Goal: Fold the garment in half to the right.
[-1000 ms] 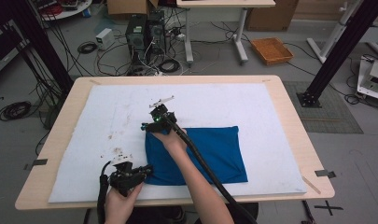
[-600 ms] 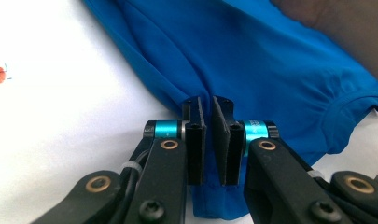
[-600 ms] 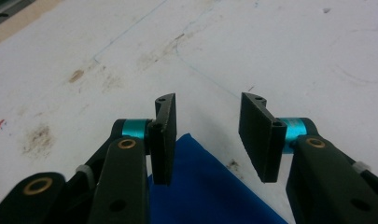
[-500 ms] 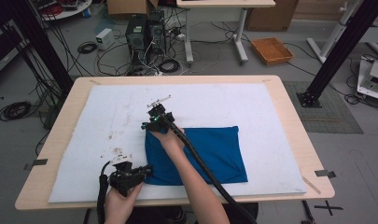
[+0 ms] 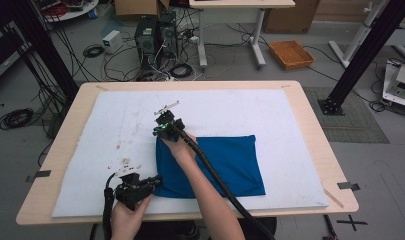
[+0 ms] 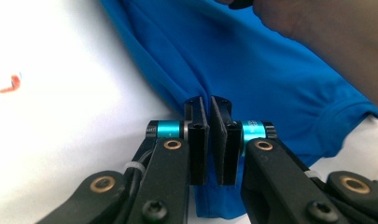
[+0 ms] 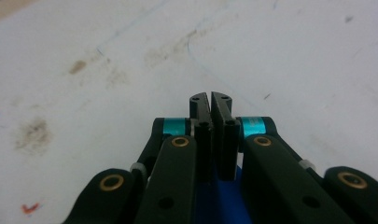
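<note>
A blue cloth (image 5: 225,160) lies flat on the white mat (image 5: 240,110), right of the middle. My left gripper (image 5: 154,181) is at the cloth's near left corner. In the left gripper view, its jaws (image 6: 210,100) are shut on a raised fold of the cloth (image 6: 252,60) and have just tightened a little. My right gripper (image 5: 159,132) is at the far left corner. Its jaws (image 7: 210,95) have just been closing and now stand shut, with blue cloth (image 7: 224,205) showing between their lower parts. The right forearm crosses the cloth.
The mat covers a wooden table (image 5: 310,115) and is stained left of the cloth (image 5: 122,162). A red mark (image 6: 10,84) lies on the mat beside the left gripper. Computers, cables and an orange tray (image 5: 291,53) are on the floor beyond.
The right hand has shifted only slightly at the cloth's far left corner. The left hand and the cloth have stayed in place.
</note>
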A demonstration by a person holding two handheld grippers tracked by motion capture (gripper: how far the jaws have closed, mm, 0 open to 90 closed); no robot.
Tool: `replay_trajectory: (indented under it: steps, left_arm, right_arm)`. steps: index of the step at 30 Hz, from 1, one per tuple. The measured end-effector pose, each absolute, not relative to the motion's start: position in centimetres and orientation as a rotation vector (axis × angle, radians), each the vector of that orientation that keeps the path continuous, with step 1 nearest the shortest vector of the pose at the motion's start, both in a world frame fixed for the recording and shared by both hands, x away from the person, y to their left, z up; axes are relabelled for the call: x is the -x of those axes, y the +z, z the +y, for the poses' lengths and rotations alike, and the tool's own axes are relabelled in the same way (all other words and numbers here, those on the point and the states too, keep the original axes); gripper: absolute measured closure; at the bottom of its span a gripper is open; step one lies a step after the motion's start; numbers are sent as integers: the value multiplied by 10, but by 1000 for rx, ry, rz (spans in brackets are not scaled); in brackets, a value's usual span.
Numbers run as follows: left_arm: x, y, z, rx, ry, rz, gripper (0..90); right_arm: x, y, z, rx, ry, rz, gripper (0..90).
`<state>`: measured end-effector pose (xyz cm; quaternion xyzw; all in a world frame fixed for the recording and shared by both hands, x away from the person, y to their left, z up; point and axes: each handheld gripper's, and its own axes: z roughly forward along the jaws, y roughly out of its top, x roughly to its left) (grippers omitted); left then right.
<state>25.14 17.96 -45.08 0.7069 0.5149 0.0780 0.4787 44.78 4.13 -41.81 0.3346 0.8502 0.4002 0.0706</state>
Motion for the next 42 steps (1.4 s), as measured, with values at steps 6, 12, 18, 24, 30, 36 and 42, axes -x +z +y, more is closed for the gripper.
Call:
replay_trajectory:
  steps: [6, 12, 18, 24, 30, 36, 42]
  left_arm:
    - [-249, -434, 171, -1719, 214, 1188, 857]
    - [-251, -416, 141, -1710, 146, 1090, 858]
    - [-261, -406, 101, -1702, 55, 1023, 858]
    - [-271, -409, 61, -1745, 58, 981, 858]
    - [-278, -410, 30, -1766, 60, 935, 857]
    - [-288, -419, 2, -1794, 15, 924, 857]
    - [-292, -425, -29, -1796, -37, 901, 857]
  right_arm:
    - [-449, -393, 12, -1029, 1371, 2531, 880]
    - [-447, -374, -19, -1010, 1460, 2524, 880]
    - [-443, -361, -58, -989, 1495, 2500, 879]
    - [-444, -358, -105, -1023, 1482, 2466, 881]
    - [-447, -359, -144, -1025, 1436, 2436, 881]
    - [-447, -362, -177, -1025, 1407, 2406, 881]
    - [-446, -369, -203, -1038, 1320, 2412, 881]
